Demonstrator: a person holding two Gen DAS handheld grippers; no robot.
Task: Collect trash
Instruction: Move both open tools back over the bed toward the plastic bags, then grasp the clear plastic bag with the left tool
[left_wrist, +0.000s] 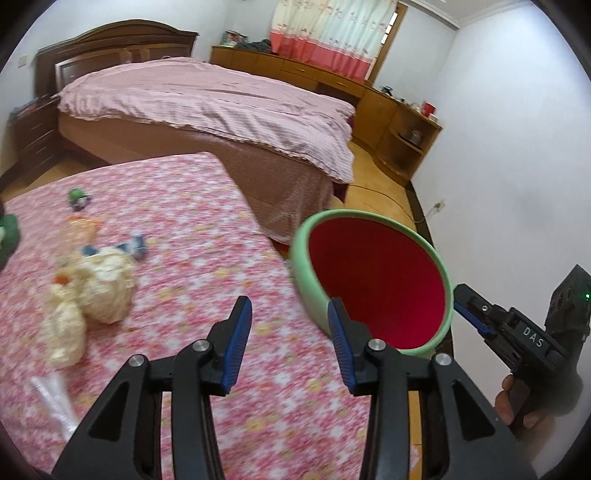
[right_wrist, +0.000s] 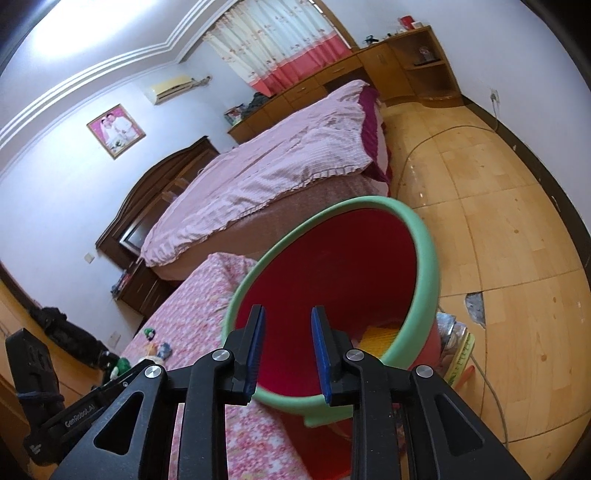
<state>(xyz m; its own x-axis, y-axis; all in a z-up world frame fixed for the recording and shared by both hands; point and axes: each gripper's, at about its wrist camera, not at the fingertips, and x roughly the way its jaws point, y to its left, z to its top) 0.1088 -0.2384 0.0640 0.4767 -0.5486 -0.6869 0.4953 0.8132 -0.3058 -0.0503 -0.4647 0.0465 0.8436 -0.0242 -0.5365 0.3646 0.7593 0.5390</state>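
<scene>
Both tools stand with their blue pads apart and nothing between them. From the left wrist view, the left tool hangs over the near edge of the table, which wears a pink flowered cloth, with its right finger in front of the rim of the bin. That bin is red inside with a pale green rim, tilted toward the cameras, and sits just beside the table's right edge. The right tool points straight into the bin's mouth, its pads framing the red interior; something yellow lies at the bottom.

On the table's left part lies the trash: crumpled cream-coloured wads, a blue and white scrap just behind them, a small green piece farther back, and a clear wrapper near the front edge. These are blurred, so their make is hard to tell. A hand grips the right tool's handle at the right margin.
</scene>
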